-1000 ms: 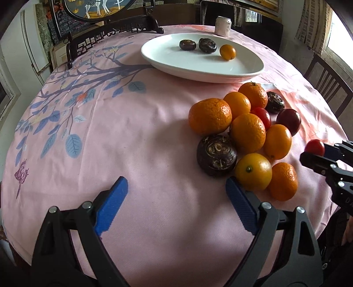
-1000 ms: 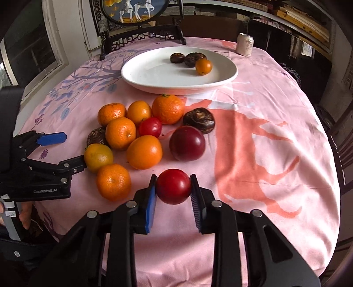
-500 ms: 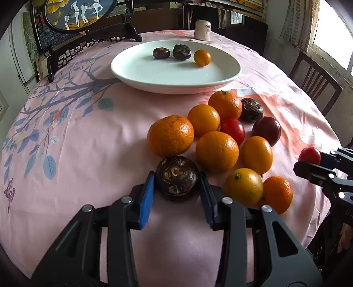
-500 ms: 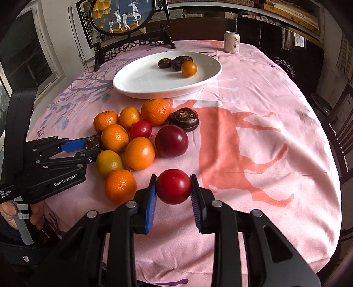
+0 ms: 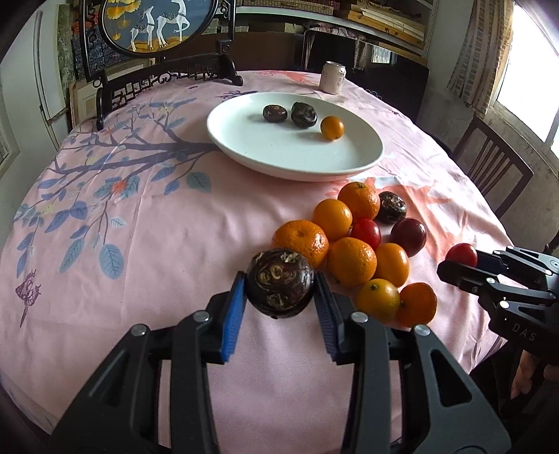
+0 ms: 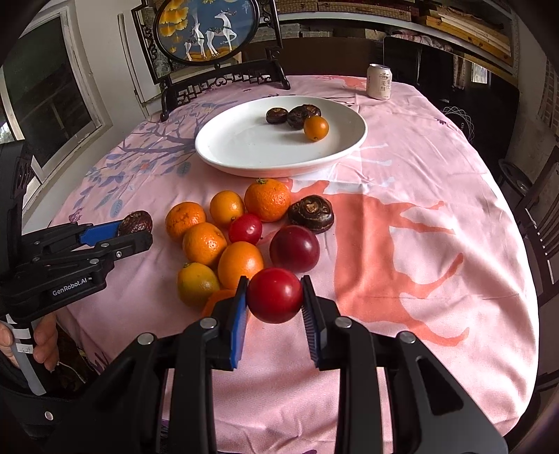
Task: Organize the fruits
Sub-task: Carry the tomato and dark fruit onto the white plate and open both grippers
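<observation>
My left gripper [image 5: 279, 297] is shut on a dark brown water chestnut [image 5: 280, 282] and holds it a little above the pink cloth, left of the fruit pile [image 5: 353, 244]. From the right wrist view that same chestnut [image 6: 135, 222] shows between the left gripper's fingers at the left. My right gripper [image 6: 275, 297] is shut on a red tomato [image 6: 275, 295], also lifted, in front of the pile [image 6: 237, 237]. A white plate [image 5: 265, 153] [image 6: 230, 146] farther back holds two dark chestnuts and one small orange fruit.
The pile has several oranges, a second tomato [image 6: 245, 228], a dark plum [image 6: 294, 248] and another chestnut [image 6: 311, 213]. A drink can [image 6: 379, 82] and a framed deer picture on a black stand [image 6: 206, 31] sit at the far edge. Chairs surround the table.
My left gripper went from open to shut on the chestnut beside the pile, then lifted it off the cloth. The right gripper kept hold of the tomato and barely moved.
</observation>
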Available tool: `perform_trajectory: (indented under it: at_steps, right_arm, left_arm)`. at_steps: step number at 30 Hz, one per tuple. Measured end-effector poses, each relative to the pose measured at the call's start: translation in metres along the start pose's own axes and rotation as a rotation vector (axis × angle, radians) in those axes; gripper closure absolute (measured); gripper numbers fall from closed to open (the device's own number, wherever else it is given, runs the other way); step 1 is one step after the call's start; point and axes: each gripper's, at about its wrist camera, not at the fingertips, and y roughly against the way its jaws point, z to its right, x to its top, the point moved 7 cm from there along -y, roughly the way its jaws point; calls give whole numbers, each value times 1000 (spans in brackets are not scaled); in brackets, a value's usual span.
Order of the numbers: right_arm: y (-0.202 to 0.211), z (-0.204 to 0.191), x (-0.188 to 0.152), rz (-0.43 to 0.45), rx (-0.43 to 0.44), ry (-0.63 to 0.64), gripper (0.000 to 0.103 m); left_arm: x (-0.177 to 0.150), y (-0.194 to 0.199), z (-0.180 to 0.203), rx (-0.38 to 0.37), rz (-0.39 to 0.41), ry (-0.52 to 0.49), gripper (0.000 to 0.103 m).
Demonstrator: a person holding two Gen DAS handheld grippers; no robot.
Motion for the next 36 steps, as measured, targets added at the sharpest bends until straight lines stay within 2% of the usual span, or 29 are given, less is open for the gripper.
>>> perform_trajectory:
  at_steps: [5,8,13,18,21,23,28,29,31,32,33,36]
  right_arm:
    - [-6,-6,12,-4,5,23,74]
    - [-12,-8,33,-3,21,43,74]
    - [-32,-12,109,33,45,102,74]
    - [-91,-14,177,7,17,187,74]
    - [-134,-10,195,-51,-1,210,74]
    - [-155,-5,201,-84,20,187,74]
    - [-182,5,211,-106,42,154,73]
    - [-184,5,213,-106,42,150,71]
    - [-182,4,216,-97,55,145,47]
    - [-176,5,218,-72,19,153,44]
    - [-167,5,220,-46,-14,172,44]
    - [-137,6,223,4,-40,197,44]
  left_arm:
    - [16,2,-2,-9,1,2,64]
    - [42,-2,-8,-10,2,4,64]
    - [120,-37,-29,38,-29,44,64]
    - [190,-97,-45,104,-84,95,64]
    - [209,-129,-51,114,-126,114,64]
    - [216,-143,-53,109,-137,121,64]
    - [222,-167,-56,100,-162,117,63]
    - [223,-169,-56,96,-162,116,61]
    - [229,-165,-59,94,-137,120,41]
    - [231,-158,-61,99,-113,128,30]
    - [234,-148,-63,96,-88,136,29]
    - [234,-112,-65,71,-33,156,27]
